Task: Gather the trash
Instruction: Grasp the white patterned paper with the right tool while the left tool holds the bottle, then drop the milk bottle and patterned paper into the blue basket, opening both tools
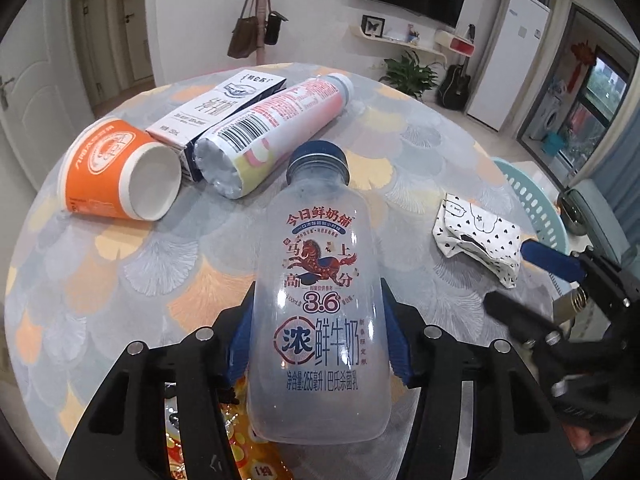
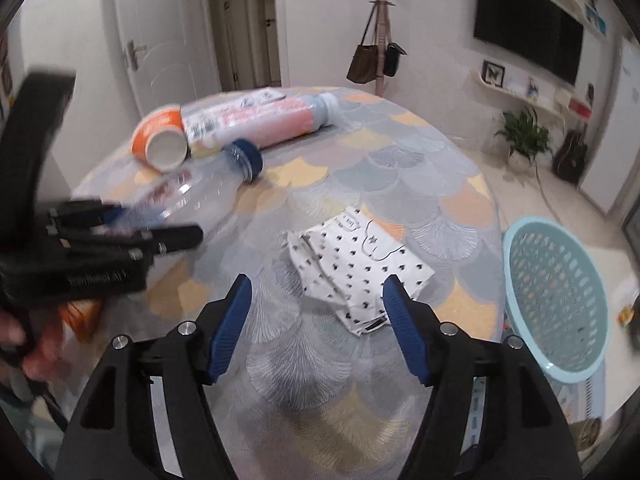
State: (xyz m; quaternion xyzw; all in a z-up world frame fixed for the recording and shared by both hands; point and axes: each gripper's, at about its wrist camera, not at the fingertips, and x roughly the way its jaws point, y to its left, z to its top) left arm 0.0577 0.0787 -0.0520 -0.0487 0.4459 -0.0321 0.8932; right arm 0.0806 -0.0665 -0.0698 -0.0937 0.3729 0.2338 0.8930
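We work over the round table (image 2: 400, 152) with its fan-patterned cloth, and beside its right edge, lower down, stands the pale blue basket (image 2: 556, 292), the likely place for the trash. As far as we see into it, it holds nothing yet, so we judge the job barely begun.

Next in size, the clear milk bottle (image 1: 320, 292) with the blue cap sits between the fingers of our left gripper (image 1: 318, 344), which is clenched on its lower body; whether the bottle is off the cloth we cannot tell. It is the one item in hand.

Left on the table: the long pink-labelled bottle (image 1: 276, 128) lying on its side, the white carton (image 1: 218, 110) touching it from behind, and the orange paper cup (image 1: 120, 172) tipped over just beside both. Nearer us, the crumpled white wrapper with black specks (image 2: 360, 268) lies just ahead of our right gripper (image 2: 318, 328), whose jaws stand wide apart, holding nothing.

Some things escape us. The right-wrist view is smeared by motion, so the far items and the left gripper blur there. An orange-yellow packet (image 1: 240, 440) shows only in part under the left gripper; we cannot say what it is. The basket's near side is cut off by the table edge.
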